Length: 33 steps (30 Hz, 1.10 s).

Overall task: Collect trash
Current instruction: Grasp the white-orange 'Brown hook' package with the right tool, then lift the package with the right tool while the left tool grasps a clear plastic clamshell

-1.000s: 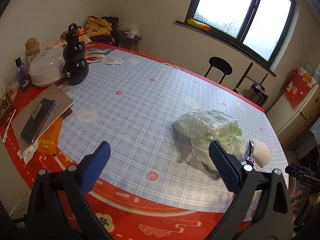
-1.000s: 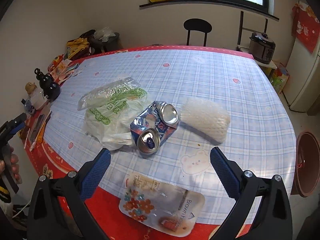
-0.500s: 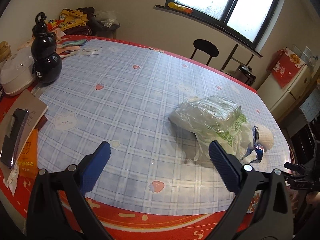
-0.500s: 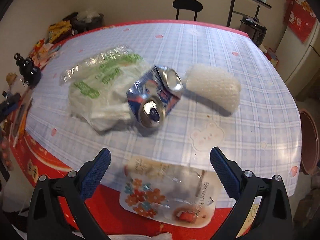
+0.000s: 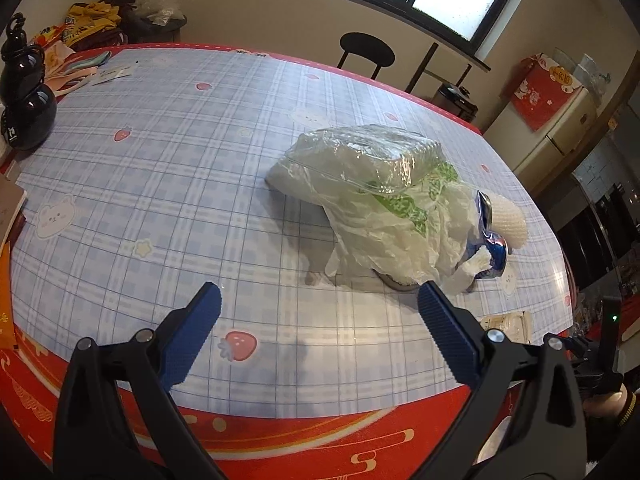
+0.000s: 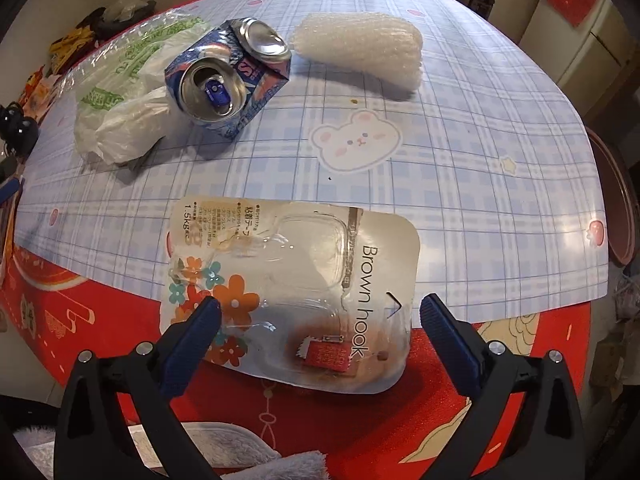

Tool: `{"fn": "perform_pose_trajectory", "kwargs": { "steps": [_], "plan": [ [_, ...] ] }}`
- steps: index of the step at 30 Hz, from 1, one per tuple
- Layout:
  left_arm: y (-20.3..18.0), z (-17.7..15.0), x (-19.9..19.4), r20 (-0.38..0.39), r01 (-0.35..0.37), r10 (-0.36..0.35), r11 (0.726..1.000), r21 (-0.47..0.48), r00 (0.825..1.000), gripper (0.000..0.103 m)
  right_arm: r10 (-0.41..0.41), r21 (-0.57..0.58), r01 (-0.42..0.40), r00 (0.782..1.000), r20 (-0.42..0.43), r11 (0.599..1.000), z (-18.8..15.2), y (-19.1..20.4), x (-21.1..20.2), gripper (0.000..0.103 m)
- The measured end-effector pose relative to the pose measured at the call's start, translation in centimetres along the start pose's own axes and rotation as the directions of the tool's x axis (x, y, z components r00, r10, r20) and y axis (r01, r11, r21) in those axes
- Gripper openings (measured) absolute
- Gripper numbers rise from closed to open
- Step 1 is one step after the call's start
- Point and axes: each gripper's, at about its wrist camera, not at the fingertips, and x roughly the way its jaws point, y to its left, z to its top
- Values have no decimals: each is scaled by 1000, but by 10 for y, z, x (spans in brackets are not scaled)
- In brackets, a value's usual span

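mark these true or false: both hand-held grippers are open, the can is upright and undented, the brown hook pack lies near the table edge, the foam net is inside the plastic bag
1. Both hand-held grippers, left and right, are open: true, neither holds anything.
2. The can is upright and undented: false, it lies crushed on its side.
3. The Brown hook pack lies near the table edge: true.
4. The foam net is inside the plastic bag: false, it lies on the table, with the can between them.

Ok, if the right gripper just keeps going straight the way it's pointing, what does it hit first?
Most likely the Brown hook blister pack: it lies flat between the open right gripper fingertips, near the table edge. Depth is uncertain.
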Motion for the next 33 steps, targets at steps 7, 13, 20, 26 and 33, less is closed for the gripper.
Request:
{"fn": "perform_pose_trajectory", "kwargs": {
  "steps": [7,13,20,26,33],
  "plan": [
    [-8,4,6,-16,16,-16,1000,23,1000,97,34,75,-38,998,57,996,9,-8,2,98],
    [-10,6,6,-22,21,-20,999,37,1000,97,1,118,-8,998,66,993,22,-2,16,98],
    [-3,2,9,-40,12,-11,1000,27,999,97,-29,154,22,999,43,988,24,-1,32,98],
    [-4,2,12,-46,21,-20,1000,22,999,97,-12,157,4,999,49,988,25,2,34,90],
    [-10,5,16,-49,28,-26,999,30,998,97,49,127,-63,993,109,990,37,3,16,71]
  ]
}}
